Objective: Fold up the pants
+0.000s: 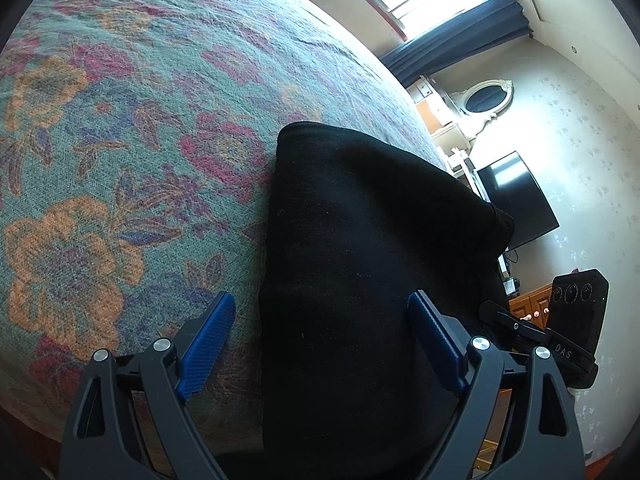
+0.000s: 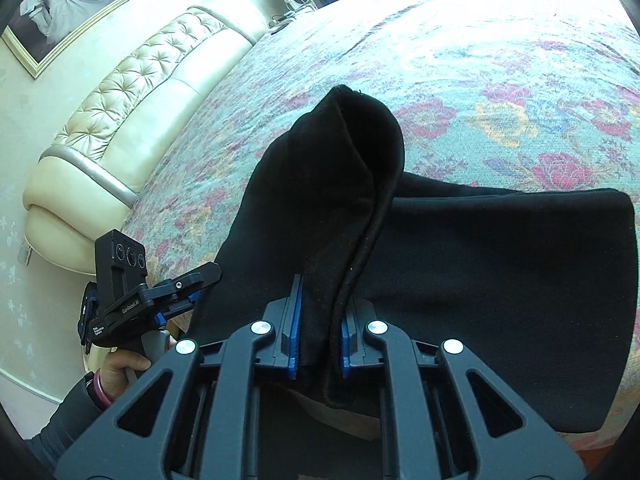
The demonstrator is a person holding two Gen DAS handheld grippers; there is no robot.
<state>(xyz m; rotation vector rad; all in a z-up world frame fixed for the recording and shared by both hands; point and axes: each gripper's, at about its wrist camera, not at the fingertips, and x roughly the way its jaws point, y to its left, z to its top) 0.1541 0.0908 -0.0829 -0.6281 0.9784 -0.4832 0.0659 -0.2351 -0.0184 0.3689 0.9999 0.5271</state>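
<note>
Right gripper (image 2: 318, 328), nearest: blue pads clenched on a bunched edge of the black pants (image 2: 480, 264). Cloth runs straight between the fingers and rises away toward 12 o'clock as a lifted, tented flap, its peak at the far end.

Beyond and to 3 o'clock of that flap, the rest of the pants lies flat on the floral bedspread (image 2: 500, 80), long axis running roughly 9-to-3 across the right wrist view. Far edge ends square at about 3 o'clock.

Left gripper (image 1: 322, 328): fingers released, spread wide, nothing pinched. Pants in its view fill the gap between the pads and extend toward 12 o'clock; the left pad (image 1: 208, 344) sits over bare bedspread, the right pad over black cloth. Whether the pads touch fabric, cannot tell.

From the right wrist view, the left gripper shows at 9 o'clock, at the bed's near edge, beside the pants.

Judgement: the right hand owns the fold. The held flap likely carries toward 3 o'clock, over the flat part.
</note>
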